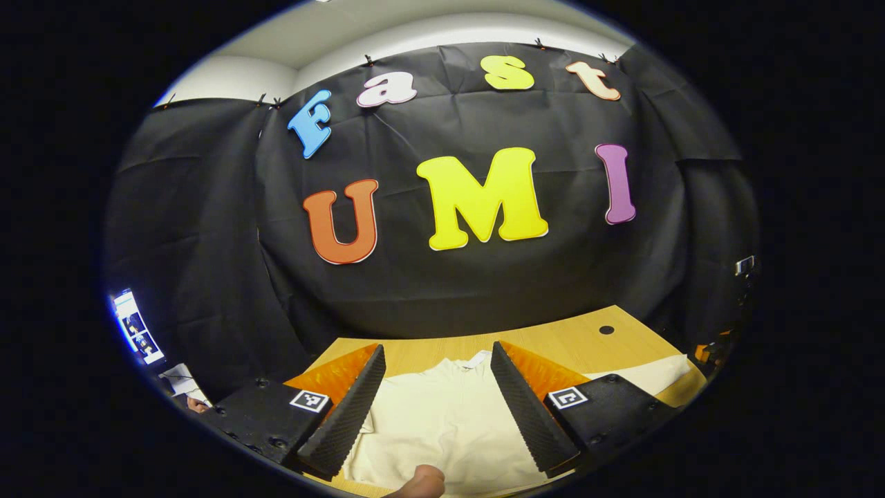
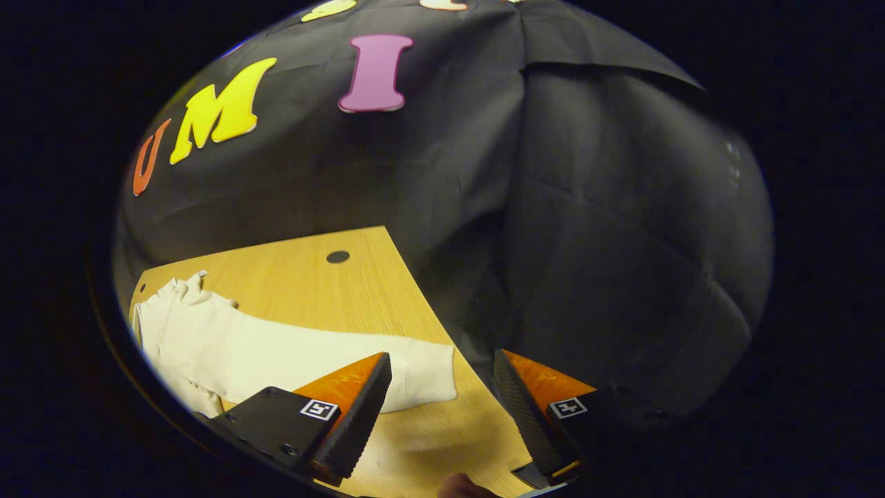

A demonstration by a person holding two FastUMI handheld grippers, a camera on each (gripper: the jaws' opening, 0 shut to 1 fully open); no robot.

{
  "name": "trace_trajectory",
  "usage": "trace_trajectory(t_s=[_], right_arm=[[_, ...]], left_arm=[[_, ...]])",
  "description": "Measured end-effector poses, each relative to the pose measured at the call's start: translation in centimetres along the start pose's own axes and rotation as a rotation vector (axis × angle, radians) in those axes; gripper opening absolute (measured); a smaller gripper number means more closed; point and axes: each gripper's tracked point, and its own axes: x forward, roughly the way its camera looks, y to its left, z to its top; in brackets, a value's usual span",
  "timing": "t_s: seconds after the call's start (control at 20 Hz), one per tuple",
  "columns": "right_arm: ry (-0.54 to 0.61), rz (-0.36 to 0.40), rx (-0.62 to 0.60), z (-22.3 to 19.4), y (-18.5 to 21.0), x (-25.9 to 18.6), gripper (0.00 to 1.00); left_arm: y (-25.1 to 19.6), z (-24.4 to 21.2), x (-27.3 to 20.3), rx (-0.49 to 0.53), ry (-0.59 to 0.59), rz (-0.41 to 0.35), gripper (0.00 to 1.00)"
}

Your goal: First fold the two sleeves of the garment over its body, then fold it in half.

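A cream long-sleeved garment point(image 1: 442, 422) lies flat on the wooden table point(image 1: 581, 339), its collar toward the back wall. My left gripper point(image 1: 439, 404) hovers open above the garment's body, with the cloth showing between its fingers. In the right gripper view one sleeve point(image 2: 325, 360) stretches out toward the table's right edge, its cuff point(image 2: 432, 373) near that edge. My right gripper point(image 2: 442, 408) stands open just in front of the cuff, over the table point(image 2: 359, 290), holding nothing. A fingertip point(image 1: 422, 481) shows at the bottom of the left gripper view.
The black cloth wall point(image 1: 484, 277) closes off the back and sides of the table. A dark round hole point(image 1: 606, 330) sits in the tabletop near the far right corner. The table's right edge point(image 2: 429, 297) drops off beside the sleeve. A lit screen point(image 1: 135, 328) glows at far left.
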Motion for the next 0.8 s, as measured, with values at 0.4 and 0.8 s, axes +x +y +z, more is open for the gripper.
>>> trace_trajectory(t_s=[0.4, 0.8], right_arm=[[0.295, 0.077, 0.008, -4.7, 0.5, 6.8, 0.94], [0.497, 0.131, 0.002, -4.9, 1.9, 8.4, 0.84]], left_arm=[[-0.5, -1.8, -1.8, 0.024, 0.072, 0.087, 0.99], [-1.4, -2.1, -3.3, 0.011, 0.096, 0.133, 0.99]])
